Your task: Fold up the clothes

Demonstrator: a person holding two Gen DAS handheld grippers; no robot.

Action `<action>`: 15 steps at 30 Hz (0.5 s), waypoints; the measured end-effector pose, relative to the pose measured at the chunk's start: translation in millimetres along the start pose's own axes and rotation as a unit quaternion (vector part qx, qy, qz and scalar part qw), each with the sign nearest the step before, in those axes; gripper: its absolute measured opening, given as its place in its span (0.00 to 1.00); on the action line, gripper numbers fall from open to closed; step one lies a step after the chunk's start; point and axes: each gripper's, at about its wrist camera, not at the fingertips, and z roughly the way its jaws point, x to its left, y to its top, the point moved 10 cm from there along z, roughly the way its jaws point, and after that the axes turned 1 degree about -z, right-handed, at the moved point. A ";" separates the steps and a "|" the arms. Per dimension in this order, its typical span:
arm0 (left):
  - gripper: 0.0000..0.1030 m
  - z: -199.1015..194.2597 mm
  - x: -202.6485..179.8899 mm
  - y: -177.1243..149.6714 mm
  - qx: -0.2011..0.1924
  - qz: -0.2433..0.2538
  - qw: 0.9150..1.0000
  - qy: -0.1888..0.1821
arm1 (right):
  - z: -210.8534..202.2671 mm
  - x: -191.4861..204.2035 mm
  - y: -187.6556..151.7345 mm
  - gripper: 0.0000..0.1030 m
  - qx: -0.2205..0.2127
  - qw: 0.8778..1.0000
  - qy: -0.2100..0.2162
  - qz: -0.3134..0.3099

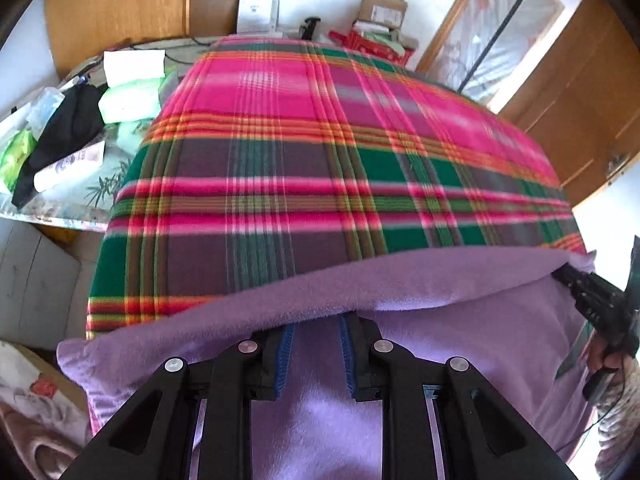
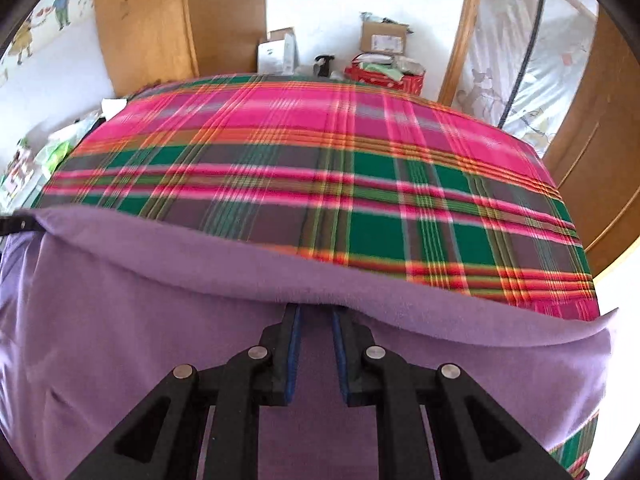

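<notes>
Where both tongs pinch it, fuzzy purple garment (image 1: 400, 280) drapes.

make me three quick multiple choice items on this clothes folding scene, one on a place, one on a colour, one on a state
1. Where is the red basket?
A. beyond the far edge of the plaid blanket
B. on the purple garment
C. between the grippers

2. What colour is the garment being folded?
A. yellow
B. purple
C. black

3. What are the left gripper and right gripper doing?
A. both hanging clear of the cloth
B. only the left holds cloth
C. each holds the garment's edge

Answers: 1 A, it sits past the blanket by the wall. 2 B, lilac fleece fills the foreground. 3 C, the purple edge drapes over both sets of fingertips.
</notes>
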 end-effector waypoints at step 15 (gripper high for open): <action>0.22 10.6 6.1 35.8 -0.050 -0.016 0.998 -0.015 | 37.8 -5.4 60.9 0.15 -0.014 1.000 -0.008 0.026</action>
